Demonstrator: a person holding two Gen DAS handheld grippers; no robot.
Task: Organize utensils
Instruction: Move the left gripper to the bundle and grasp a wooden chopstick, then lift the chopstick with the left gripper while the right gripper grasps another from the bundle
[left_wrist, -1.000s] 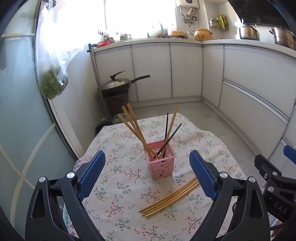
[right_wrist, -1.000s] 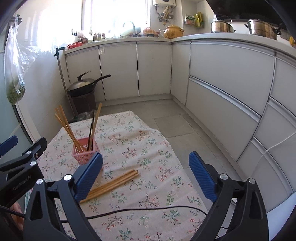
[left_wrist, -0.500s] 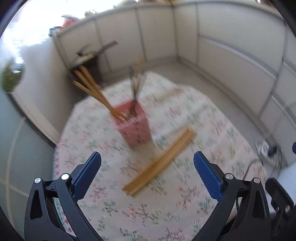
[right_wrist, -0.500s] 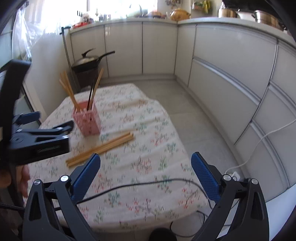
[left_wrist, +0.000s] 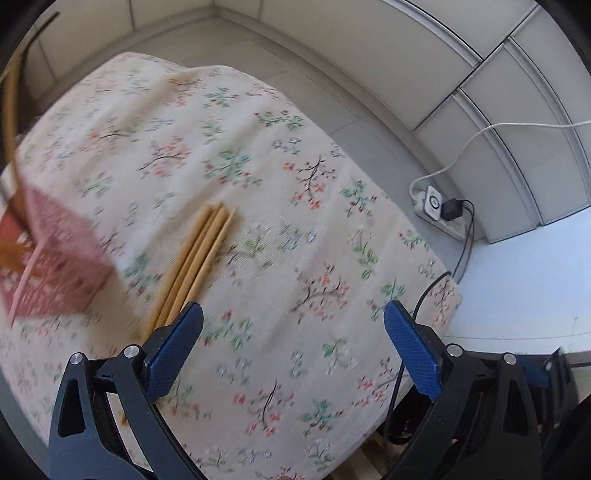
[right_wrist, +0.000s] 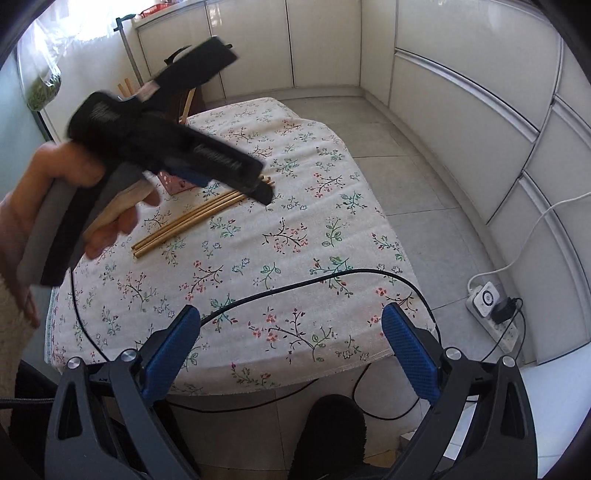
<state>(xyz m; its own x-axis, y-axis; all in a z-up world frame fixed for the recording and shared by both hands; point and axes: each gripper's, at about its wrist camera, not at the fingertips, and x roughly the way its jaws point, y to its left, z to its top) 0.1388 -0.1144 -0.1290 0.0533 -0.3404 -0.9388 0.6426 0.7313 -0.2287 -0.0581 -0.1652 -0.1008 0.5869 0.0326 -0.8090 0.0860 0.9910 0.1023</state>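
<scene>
A bundle of wooden chopsticks (left_wrist: 199, 254) lies flat on the floral tablecloth (left_wrist: 280, 206); it also shows in the right wrist view (right_wrist: 188, 221). A pink basket (left_wrist: 51, 258) with more chopsticks standing in it sits at the left, blurred. My left gripper (left_wrist: 291, 343) is open and empty, low over the cloth just right of the near end of the loose chopsticks. In the right wrist view the left gripper (right_wrist: 236, 177) hovers over the chopsticks and hides most of the pink basket (right_wrist: 177, 184). My right gripper (right_wrist: 291, 347) is open and empty above the table's near edge.
A black cable (right_wrist: 317, 280) lies across the near part of the table. A white power strip (right_wrist: 491, 306) with a plug sits on the tiled floor at the right. White cabinets (right_wrist: 461, 110) ring the room. A bag of greens (right_wrist: 40, 88) hangs at the left.
My left gripper has dropped down and forward toward the loose chopsticks and tilted over the table. My right gripper has pulled back and up, now looking down at the table's near edge.
</scene>
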